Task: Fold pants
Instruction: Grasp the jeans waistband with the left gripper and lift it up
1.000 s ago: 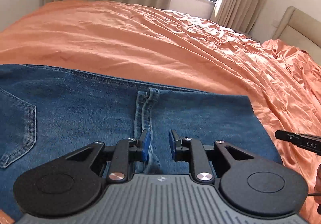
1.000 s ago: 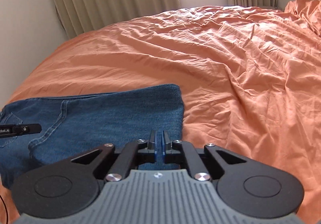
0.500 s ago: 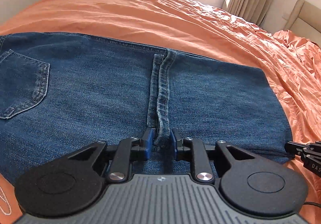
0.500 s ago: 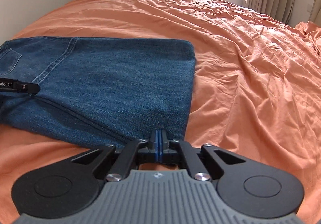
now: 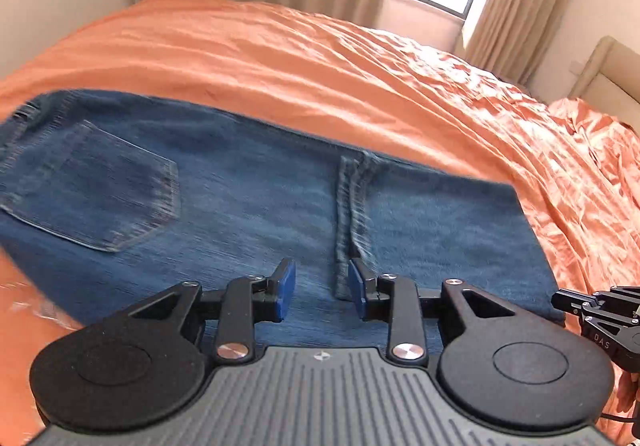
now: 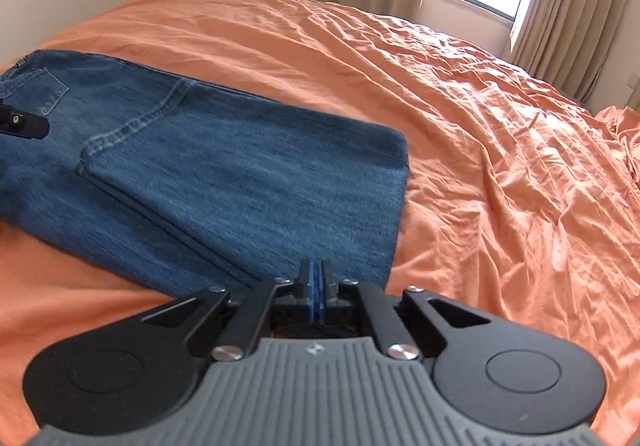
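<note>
Folded jeans (image 5: pixel 248 206) just beyond opening left tongs (image 5: pixel 322 292), unheld.

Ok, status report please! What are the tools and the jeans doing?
Left tool opening, nothing pinched. Right tool shut, empty. Jeans folded on the orange bedsheet. Nothing in the way.

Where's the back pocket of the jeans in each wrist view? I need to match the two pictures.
Left wrist: back pocket at centre left, beyond and left of the opening left gripper.
Right wrist: back pocket at far left, small, near the picture's edge.
Shared landmark: the jeans' folded edge against the orange bedsheet.
</note>
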`<control>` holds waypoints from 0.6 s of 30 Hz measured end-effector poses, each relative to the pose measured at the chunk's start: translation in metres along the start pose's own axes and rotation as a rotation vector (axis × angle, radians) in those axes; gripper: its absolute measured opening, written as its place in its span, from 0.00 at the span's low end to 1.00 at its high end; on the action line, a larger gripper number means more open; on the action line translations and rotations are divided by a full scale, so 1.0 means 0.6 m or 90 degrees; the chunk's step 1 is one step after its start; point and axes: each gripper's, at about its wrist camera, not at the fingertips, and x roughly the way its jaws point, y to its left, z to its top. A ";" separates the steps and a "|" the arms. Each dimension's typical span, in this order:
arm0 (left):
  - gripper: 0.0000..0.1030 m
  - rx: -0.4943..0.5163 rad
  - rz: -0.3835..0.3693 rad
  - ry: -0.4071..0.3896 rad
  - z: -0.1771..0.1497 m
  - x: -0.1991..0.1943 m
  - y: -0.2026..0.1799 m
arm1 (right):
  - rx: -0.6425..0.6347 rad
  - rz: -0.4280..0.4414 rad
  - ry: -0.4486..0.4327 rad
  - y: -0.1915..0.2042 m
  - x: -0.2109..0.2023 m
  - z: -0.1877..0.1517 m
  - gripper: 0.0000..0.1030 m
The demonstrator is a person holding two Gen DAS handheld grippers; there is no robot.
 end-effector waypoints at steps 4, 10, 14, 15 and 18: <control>0.46 -0.054 0.042 -0.023 0.021 -0.040 0.057 | -0.049 0.039 -0.005 0.065 -0.012 0.044 0.00; 0.50 -0.248 0.060 -0.042 0.020 -0.073 0.202 | -0.094 0.101 0.026 0.154 0.013 0.105 0.05; 0.56 -0.373 0.103 -0.075 0.013 -0.083 0.290 | -0.122 0.125 0.045 0.209 0.042 0.136 0.05; 0.62 -0.401 0.112 -0.087 0.010 -0.084 0.304 | -0.125 0.129 0.050 0.219 0.050 0.142 0.05; 0.64 -0.456 0.123 -0.092 0.007 -0.079 0.342 | -0.121 0.145 0.068 0.240 0.081 0.165 0.05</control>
